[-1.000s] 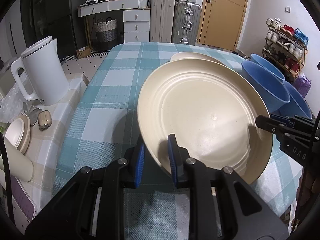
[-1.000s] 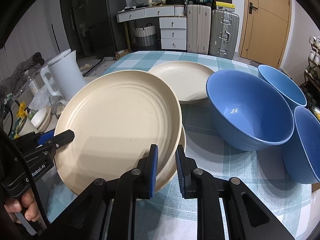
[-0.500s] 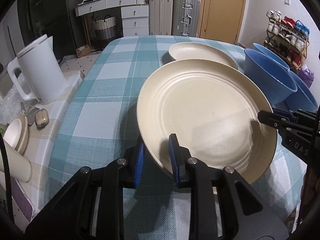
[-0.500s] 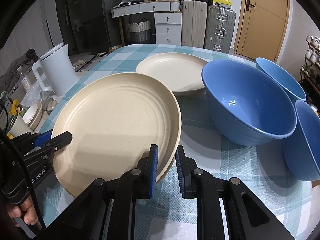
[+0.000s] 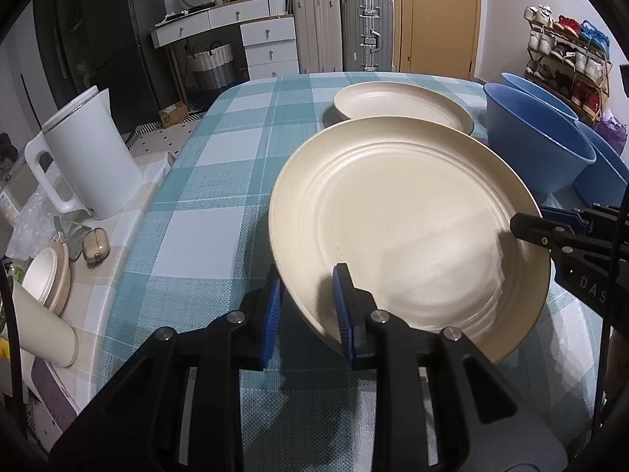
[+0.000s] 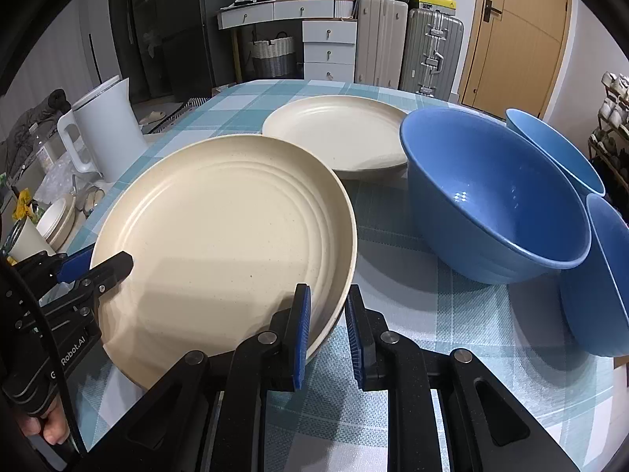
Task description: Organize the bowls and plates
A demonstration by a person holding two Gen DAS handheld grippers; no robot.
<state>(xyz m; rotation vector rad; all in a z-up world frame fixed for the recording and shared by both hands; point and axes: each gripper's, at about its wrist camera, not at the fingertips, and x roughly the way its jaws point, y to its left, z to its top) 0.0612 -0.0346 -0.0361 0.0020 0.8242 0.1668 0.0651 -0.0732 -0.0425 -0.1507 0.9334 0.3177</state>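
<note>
Cream in colour, the near plate [image 5: 409, 232] fills the left wrist view, its rim clamped between the narrow blue pads of the left gripper [image 5: 308, 310]. This view alone shows the shoe rack [image 5: 566, 59] at the right. The right gripper [image 5: 550, 236] bites the plate's opposite edge.

From the right wrist, the right gripper [image 6: 326, 326] is nearly shut on the same plate's [image 6: 224, 236] rim. Only here do all three blue bowls [image 6: 491, 196] show fully, near a second plate [image 6: 338, 137] on the checked tablecloth [image 6: 452, 314]. The left gripper [image 6: 94, 267] pinches the plate's far side, and a kettle [image 6: 106, 129] stands beyond.
</note>
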